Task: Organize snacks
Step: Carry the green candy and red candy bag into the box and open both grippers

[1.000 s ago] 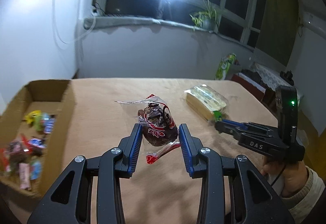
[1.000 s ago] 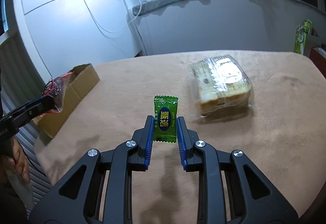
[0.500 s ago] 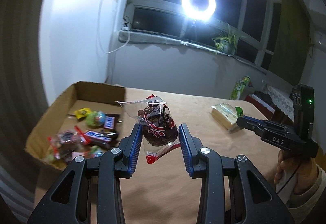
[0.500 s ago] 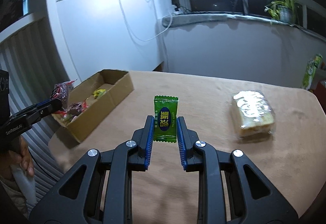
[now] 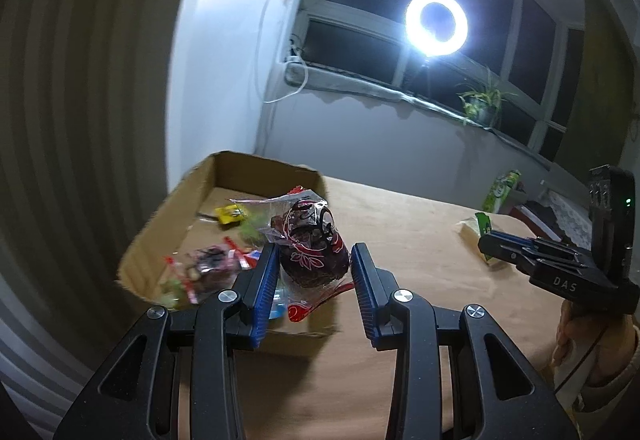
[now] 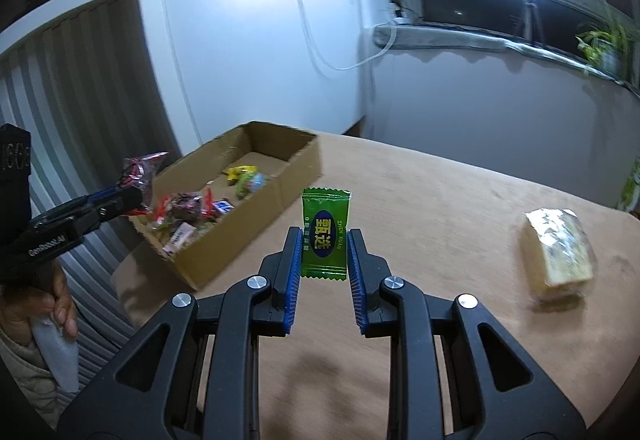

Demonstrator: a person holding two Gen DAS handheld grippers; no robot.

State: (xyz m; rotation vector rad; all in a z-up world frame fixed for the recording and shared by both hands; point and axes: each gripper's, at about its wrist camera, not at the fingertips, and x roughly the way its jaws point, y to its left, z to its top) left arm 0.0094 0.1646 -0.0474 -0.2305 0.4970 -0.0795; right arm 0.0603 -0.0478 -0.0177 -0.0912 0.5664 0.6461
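Note:
My left gripper (image 5: 314, 260) is shut on a dark red snack in a clear wrapper (image 5: 310, 252) and holds it in the air near the front right corner of the cardboard box (image 5: 184, 196). The box holds several wrapped candies (image 5: 208, 264). My right gripper (image 6: 324, 252) is shut on a green candy packet (image 6: 325, 234) and holds it above the table, to the right of the box (image 6: 280, 180). The left gripper (image 6: 108, 206) with its snack also shows in the right wrist view, at the box's left side. The right gripper (image 5: 496, 244) shows at right in the left wrist view.
A wrapped sandwich pack (image 6: 556, 252) lies on the tan table (image 6: 440, 200) at the right. A green carton (image 5: 500, 190) stands past the table's far right edge. A white wall and radiator-like panels are behind the box.
Both grippers have swung left toward the box with their snacks still held. The box now sits closer and more central in both views.

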